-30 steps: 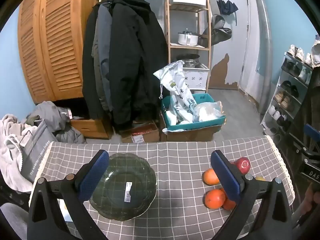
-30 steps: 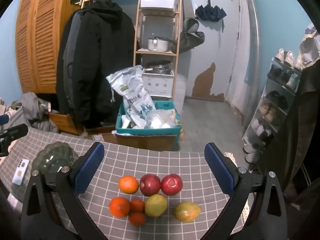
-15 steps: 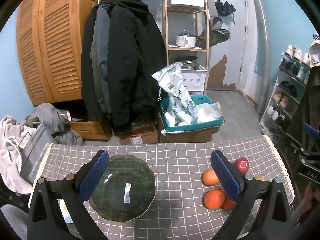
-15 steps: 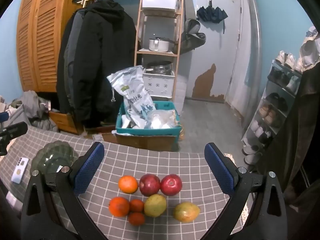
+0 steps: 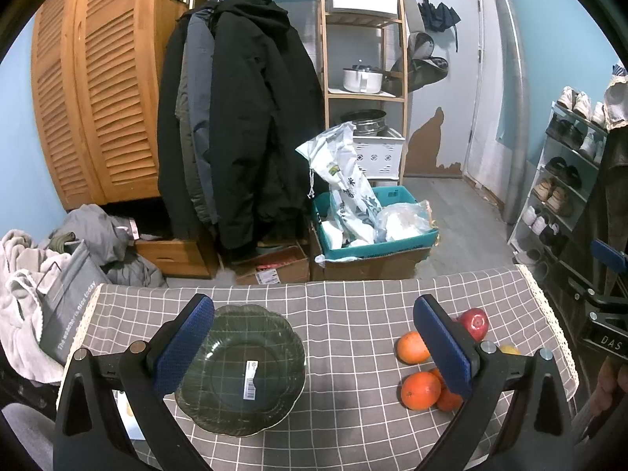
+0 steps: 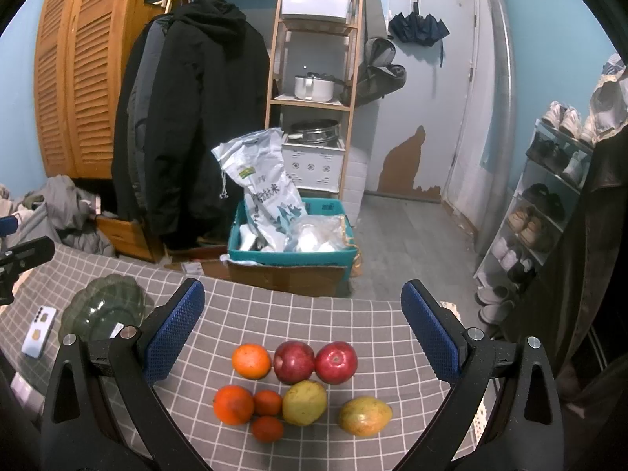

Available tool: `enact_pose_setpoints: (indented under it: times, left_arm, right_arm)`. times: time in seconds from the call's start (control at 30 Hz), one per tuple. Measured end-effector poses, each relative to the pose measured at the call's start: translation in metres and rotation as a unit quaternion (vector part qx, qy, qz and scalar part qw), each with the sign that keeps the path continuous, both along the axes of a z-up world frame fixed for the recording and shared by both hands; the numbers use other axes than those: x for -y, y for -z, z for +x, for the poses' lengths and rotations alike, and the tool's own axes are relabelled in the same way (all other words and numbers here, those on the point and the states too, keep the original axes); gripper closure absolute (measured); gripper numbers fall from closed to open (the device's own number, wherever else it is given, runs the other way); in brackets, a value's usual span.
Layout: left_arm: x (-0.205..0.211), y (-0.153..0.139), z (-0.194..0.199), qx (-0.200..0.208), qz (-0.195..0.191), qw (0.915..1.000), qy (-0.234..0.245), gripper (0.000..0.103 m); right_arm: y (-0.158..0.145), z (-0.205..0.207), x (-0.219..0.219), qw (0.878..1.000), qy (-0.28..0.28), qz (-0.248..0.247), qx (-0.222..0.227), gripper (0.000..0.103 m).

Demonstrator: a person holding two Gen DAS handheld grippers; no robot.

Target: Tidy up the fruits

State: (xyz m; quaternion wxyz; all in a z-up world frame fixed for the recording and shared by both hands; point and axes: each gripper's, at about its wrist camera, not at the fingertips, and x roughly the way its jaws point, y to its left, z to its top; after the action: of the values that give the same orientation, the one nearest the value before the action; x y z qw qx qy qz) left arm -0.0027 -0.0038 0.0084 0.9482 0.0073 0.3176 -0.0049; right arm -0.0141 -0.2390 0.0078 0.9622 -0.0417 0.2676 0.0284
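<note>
A dark green glass plate (image 5: pixel 240 369) lies on the grey checked tablecloth (image 5: pixel 345 337), between my left gripper's fingers and a little ahead of them; it also shows in the right wrist view (image 6: pixel 103 308). My left gripper (image 5: pixel 314 347) is open and empty. My right gripper (image 6: pixel 302 331) is open and empty above a cluster of fruit: two red apples (image 6: pixel 314 361), oranges (image 6: pixel 251 360), small tangerines (image 6: pixel 267 402), a yellow-green pear (image 6: pixel 304 402) and a mango (image 6: pixel 365 416). The oranges (image 5: pixel 420 390) and an apple (image 5: pixel 474 322) show right of the left gripper.
A white phone (image 6: pixel 38 331) lies left of the plate. Beyond the table's far edge stand a teal crate on a cardboard box (image 6: pixel 292 253), hanging coats (image 5: pixel 235 129), a wooden shelf and a shoe rack (image 6: pixel 549 212).
Both grippers have drifted slightly; the left view has shifted a little so the plate sits slightly farther ahead. Nothing was grasped or moved.
</note>
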Motion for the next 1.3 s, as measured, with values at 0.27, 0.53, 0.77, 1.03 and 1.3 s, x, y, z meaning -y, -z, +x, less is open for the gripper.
enact_pose_setpoints:
  times: [0.27, 0.53, 0.77, 1.03, 1.3]
  left_arm:
    - [-0.0003, 0.0014, -0.0009, 0.001, 0.0, 1.0, 0.0, 0.001]
    - [-0.0003, 0.0014, -0.0009, 0.002, 0.0, 1.0, 0.0, 0.001]
    - [-0.0004, 0.0011, -0.0008, 0.001, 0.001, 1.0, 0.0, 0.001]
    - [-0.0004, 0.0012, -0.0011, 0.002, 0.0, 1.0, 0.0, 0.001]
    - [0.0001, 0.0013, -0.001, 0.001, 0.0, 1.0, 0.0, 0.001]
  right_arm:
    - [0.0011, 0.0009, -0.0013, 1.0, -0.001, -0.001, 0.0, 0.004]
    - [0.0006, 0.0008, -0.0023, 1.0, -0.001, -0.002, -0.001, 0.004]
    - [0.0003, 0.0007, -0.0028, 1.0, -0.001, -0.002, -0.001, 0.004]
    - [-0.0003, 0.0004, -0.0033, 1.0, -0.001, -0.003, -0.001, 0.004]
    - [-0.0014, 0.0005, -0.0039, 1.0, -0.001, -0.003, -0.001, 0.004]
